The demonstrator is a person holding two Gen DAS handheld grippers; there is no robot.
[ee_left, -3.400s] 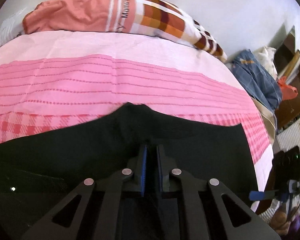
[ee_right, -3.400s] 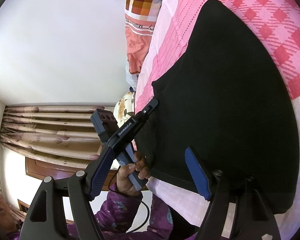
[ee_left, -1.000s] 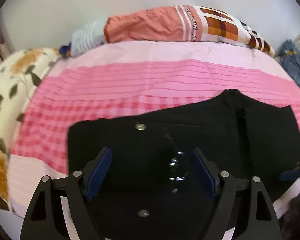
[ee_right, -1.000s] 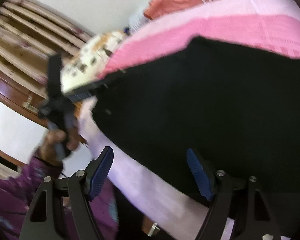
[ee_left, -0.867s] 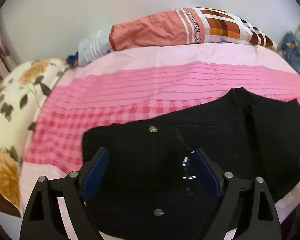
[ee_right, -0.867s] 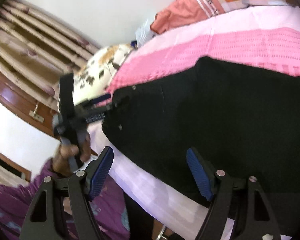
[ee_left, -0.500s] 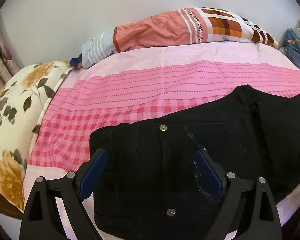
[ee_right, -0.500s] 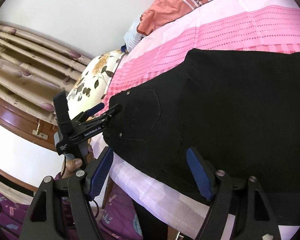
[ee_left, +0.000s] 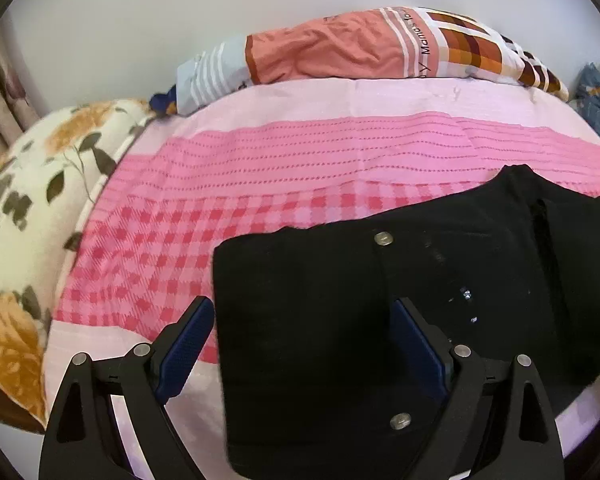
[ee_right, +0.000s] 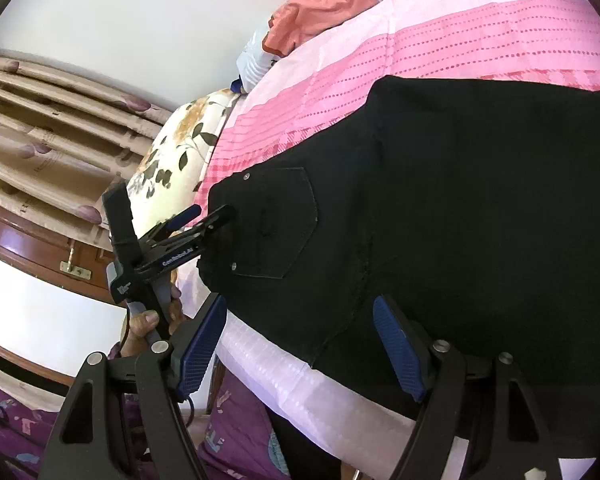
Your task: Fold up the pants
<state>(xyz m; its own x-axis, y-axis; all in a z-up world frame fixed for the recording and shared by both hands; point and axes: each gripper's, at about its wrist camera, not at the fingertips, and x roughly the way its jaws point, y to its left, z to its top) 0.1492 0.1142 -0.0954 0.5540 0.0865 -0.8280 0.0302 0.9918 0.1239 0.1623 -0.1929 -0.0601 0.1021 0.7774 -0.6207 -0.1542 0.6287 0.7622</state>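
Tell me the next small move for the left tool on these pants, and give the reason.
Probably ease the left tool down onto the left edge of the black pants and close. Its jaws stand open and empty, straddling that edge, and the pants lie flat on the pink bedspread, so another fold likely needs a fresh grip.

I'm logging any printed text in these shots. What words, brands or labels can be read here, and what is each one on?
"GenRobot.AI": white lettering on the black arm of the left gripper, in the right wrist view.
"Mama's fa...": black lettering along a white stripe of the orange patchwork quilt, cut off at the fold; larger pale letters beside it are unreadable.
Small white logo on the left gripper's camera mount: too small to read.
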